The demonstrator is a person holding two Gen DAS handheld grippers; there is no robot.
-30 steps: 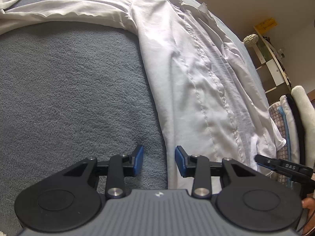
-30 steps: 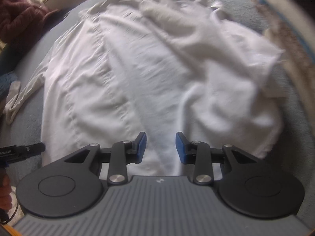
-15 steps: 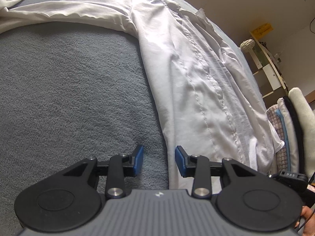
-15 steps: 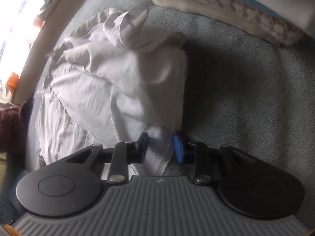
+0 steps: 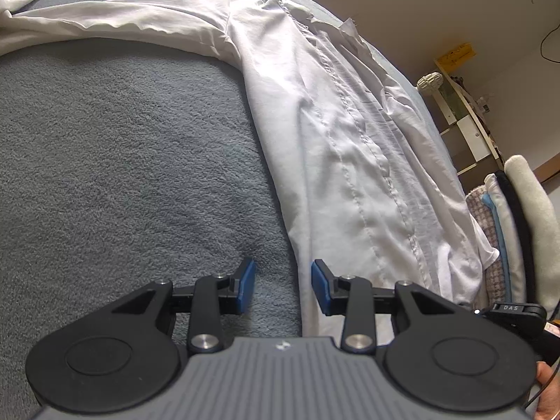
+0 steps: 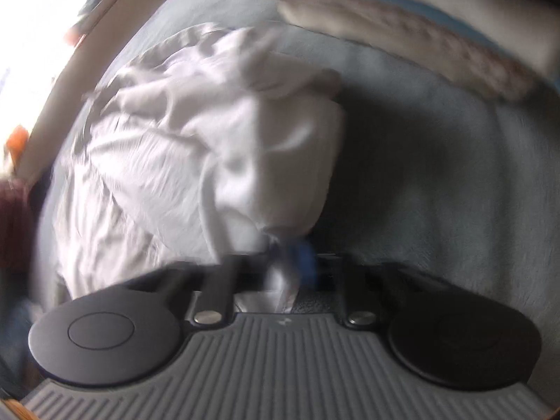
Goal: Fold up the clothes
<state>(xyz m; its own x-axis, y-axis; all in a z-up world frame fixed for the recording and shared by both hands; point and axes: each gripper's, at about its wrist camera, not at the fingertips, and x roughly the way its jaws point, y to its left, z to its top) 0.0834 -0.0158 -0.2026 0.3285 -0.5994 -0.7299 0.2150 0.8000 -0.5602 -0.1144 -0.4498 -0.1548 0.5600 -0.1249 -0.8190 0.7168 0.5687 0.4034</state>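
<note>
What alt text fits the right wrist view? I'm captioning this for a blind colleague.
Blurred fisheye view: the right gripper is shut on a bunched edge of a rumpled white shirt lying on a grey fleece blanket. Pale bedding runs along the top.

right hand-held gripper (image 6: 290,262): was open, now clamped | white shirt (image 6: 196,161) hem: pinched, bunched up

White shirt (image 5: 336,147) spread on grey blanket, sleeve outstretched, hem bunched.

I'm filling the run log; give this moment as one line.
stage: grasping hem | right gripper: shut on white shirt | left gripper: open, empty, at shirt edge | surface: grey blanket
</note>
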